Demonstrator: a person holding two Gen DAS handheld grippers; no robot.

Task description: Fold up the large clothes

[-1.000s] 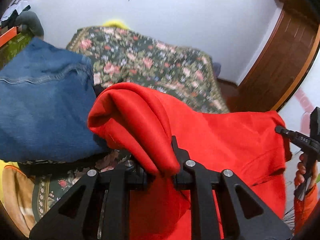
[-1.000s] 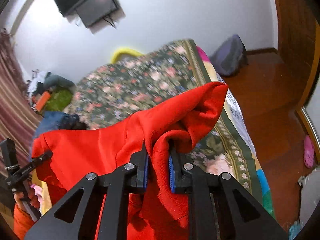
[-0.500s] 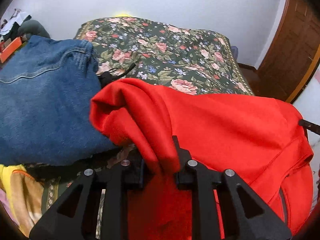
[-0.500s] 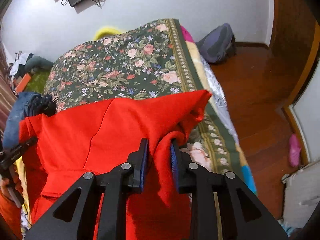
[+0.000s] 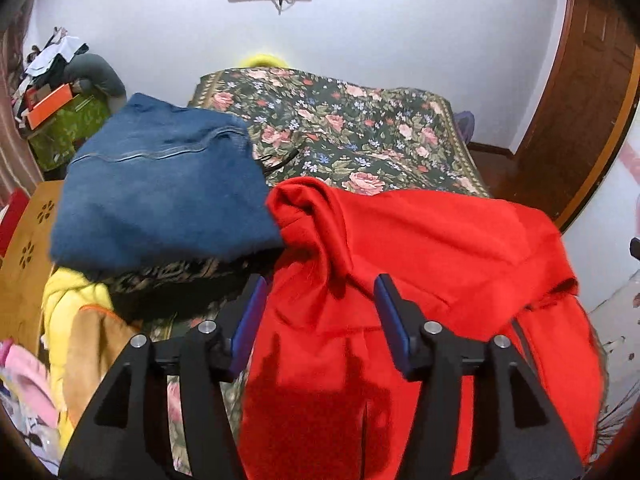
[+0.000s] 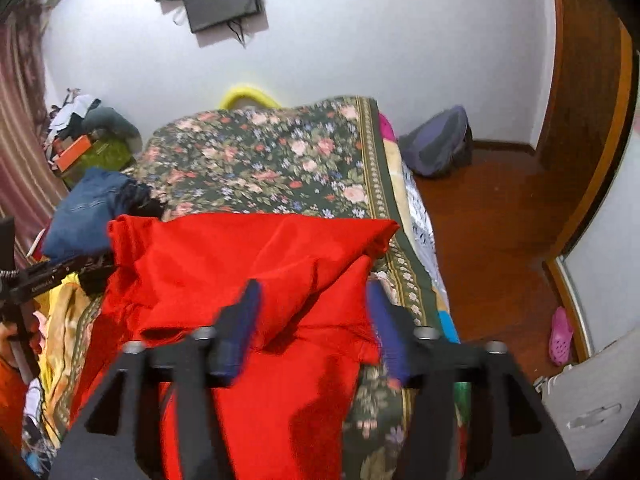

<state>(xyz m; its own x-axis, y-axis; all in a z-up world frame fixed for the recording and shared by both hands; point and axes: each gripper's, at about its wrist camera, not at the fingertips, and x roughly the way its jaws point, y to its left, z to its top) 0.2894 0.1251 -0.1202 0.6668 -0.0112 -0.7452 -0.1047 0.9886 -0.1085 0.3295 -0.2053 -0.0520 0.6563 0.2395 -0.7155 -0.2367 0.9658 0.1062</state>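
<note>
With both the left claw [image 5: 318, 300] and right claw [image 6: 312, 308] opening off the red garment [image 5: 420, 248], withdrawing straight toward six o'clock would best keep the fold undisturbed on the bed [image 6: 280, 160].

Left gripper [image 5: 320, 308]: black triangulated frame with cut-out openings, silver screw heads, blue-faced fingers [image 5: 249, 320]. Right gripper [image 6: 312, 322]: same black frame, silver screws, blue-faced fingers [image 6: 386, 332]. Person: orange sleeve [image 6: 12, 396] at the frame's left edge.

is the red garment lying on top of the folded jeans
No, the red garment lies beside the folded jeans on the floral bedspread, its edge only meeting theirs.
</note>
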